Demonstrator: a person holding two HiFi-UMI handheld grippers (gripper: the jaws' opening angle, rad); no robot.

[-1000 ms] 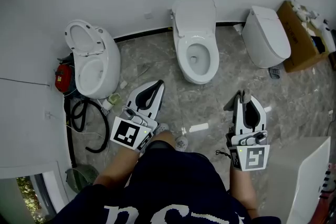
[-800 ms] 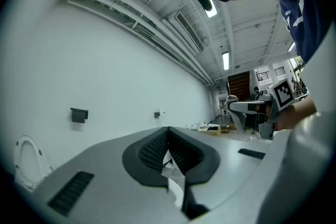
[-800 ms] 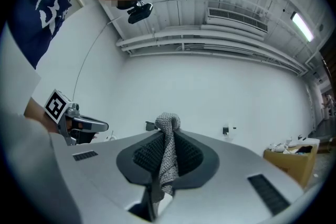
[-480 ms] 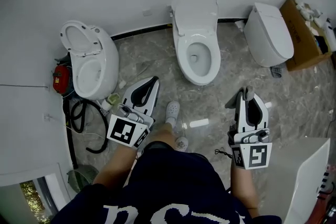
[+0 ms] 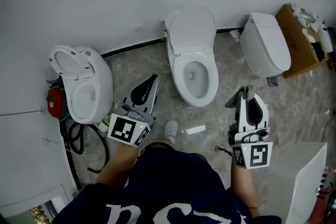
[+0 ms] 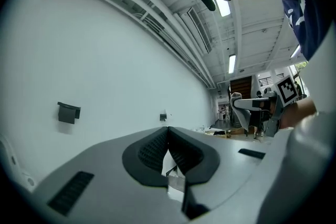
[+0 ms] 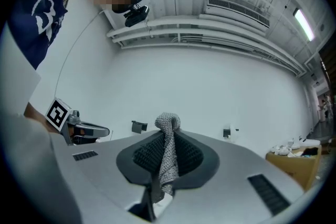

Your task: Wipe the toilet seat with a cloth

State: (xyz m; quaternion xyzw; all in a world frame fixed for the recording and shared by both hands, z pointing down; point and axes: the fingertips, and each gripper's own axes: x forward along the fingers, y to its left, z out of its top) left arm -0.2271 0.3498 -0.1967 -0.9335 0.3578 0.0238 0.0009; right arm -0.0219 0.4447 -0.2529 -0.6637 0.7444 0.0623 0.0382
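One cloth (image 7: 167, 157) pinched in right gripper (image 5: 244, 94); left gripper (image 6: 168, 131) closed, empty. Press cloth flat on toilet seat (image 5: 179, 75) (middle toilet) and follow rim.

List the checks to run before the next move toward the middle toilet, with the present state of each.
1. Cloth gripped: right tongs shut on the grey cloth. Ok.
2. Left tongs free: shut, nothing between them. Ok.
3. Middle toilet's lid raised, seat exposed. Ok.
4. Cloth on the seat: it hangs apart from the toilet, over the floor. Not ok.
5. Footing: a small white object lies on the floor in front of the bowl. Not ok.
6. Which part of the seat is dirty: cannot tell.
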